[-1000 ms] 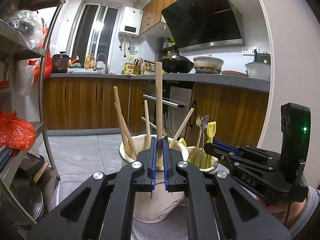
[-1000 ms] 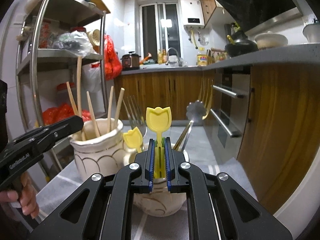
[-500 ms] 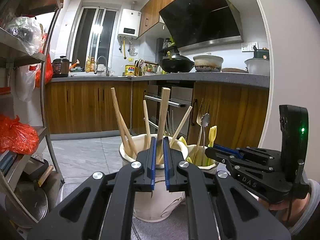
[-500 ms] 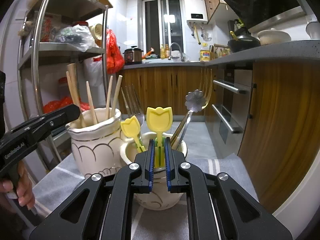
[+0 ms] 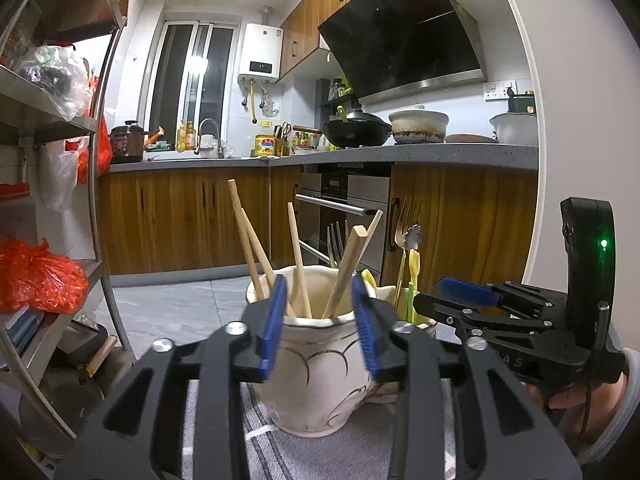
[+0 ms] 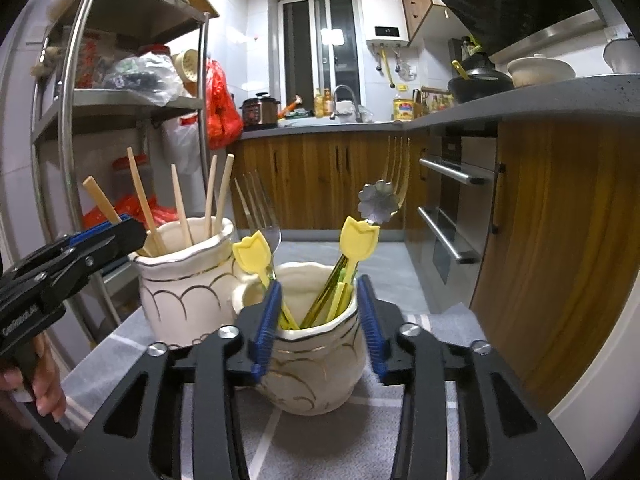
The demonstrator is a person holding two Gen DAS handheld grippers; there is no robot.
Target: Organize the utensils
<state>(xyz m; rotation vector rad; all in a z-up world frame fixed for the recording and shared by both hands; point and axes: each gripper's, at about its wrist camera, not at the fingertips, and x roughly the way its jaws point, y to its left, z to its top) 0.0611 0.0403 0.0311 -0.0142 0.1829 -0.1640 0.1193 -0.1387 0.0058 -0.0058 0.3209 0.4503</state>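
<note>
Two cream ceramic jars stand side by side on a grey cloth. The chopstick jar [image 5: 316, 356] holds several wooden chopsticks [image 5: 346, 270]; it also shows in the right wrist view [image 6: 184, 280]. The second jar [image 6: 316, 344] holds yellow tulip-topped utensils [image 6: 358, 236], forks [image 6: 256, 204] and a flower-topped spoon [image 6: 378, 202]. My left gripper [image 5: 320, 320] is open and empty, its jaws either side of the chopstick jar's rim. My right gripper [image 6: 318, 320] is open and empty, its jaws either side of the second jar's rim.
A metal shelf rack [image 5: 100, 184] with bags stands at the left. Wooden kitchen cabinets [image 5: 180, 220] and an oven [image 5: 340, 216] lie behind, under a grey countertop [image 5: 400, 154]. The grey striped cloth [image 6: 400, 432] covers the surface under the jars.
Both grippers opened. The left let go of a chopstick, which now leans in its jar. The right let go of the yellow tulip utensil, which now rests in the second jar.
</note>
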